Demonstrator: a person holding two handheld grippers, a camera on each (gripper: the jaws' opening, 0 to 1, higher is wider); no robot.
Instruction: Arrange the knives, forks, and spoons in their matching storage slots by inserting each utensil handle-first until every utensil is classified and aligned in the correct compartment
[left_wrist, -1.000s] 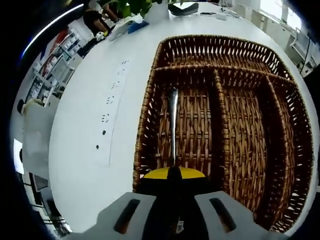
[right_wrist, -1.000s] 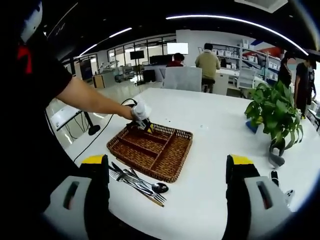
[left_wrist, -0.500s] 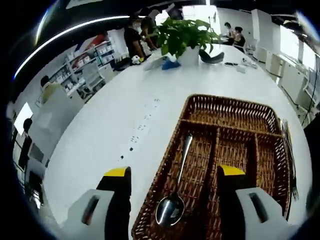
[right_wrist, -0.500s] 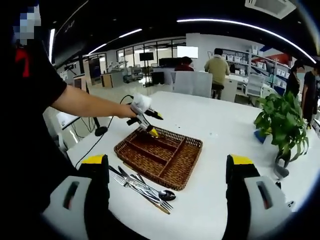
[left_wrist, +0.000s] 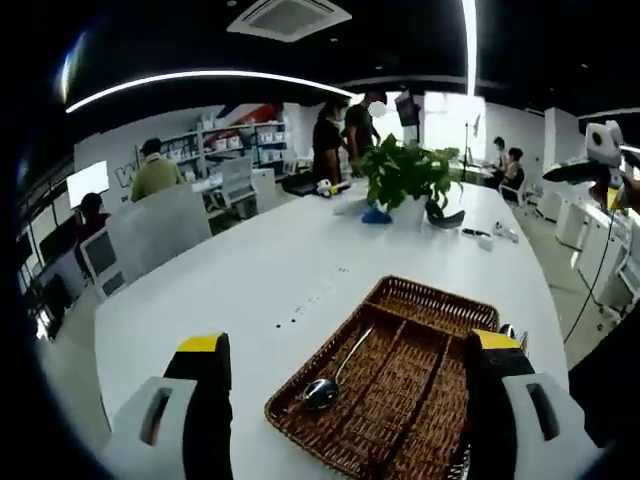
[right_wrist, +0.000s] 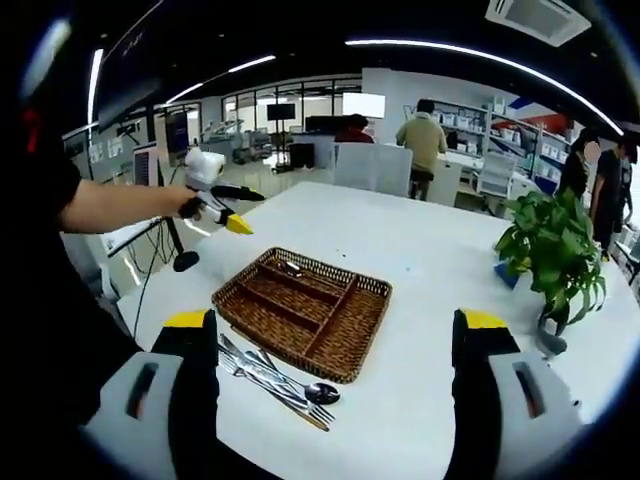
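L gripper (left_wrist: 345, 400) has let go and lifted off, both tongs apart/empty: 1 spoon (left_wrist: 335, 380) in basket (right_wrist: 352, 310), rest of cutlery pile (right_wrist: 275, 375) at basket's 6 o'clock still unsorted.

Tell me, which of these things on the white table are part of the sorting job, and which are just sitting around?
Part of the job:
- wicker tray
- spoon lying in one of the tray's long slots
- loose cutlery pile on the table beside the tray
- left gripper and right gripper, both open

Just lying about:
- potted plant
- white table
- chairs
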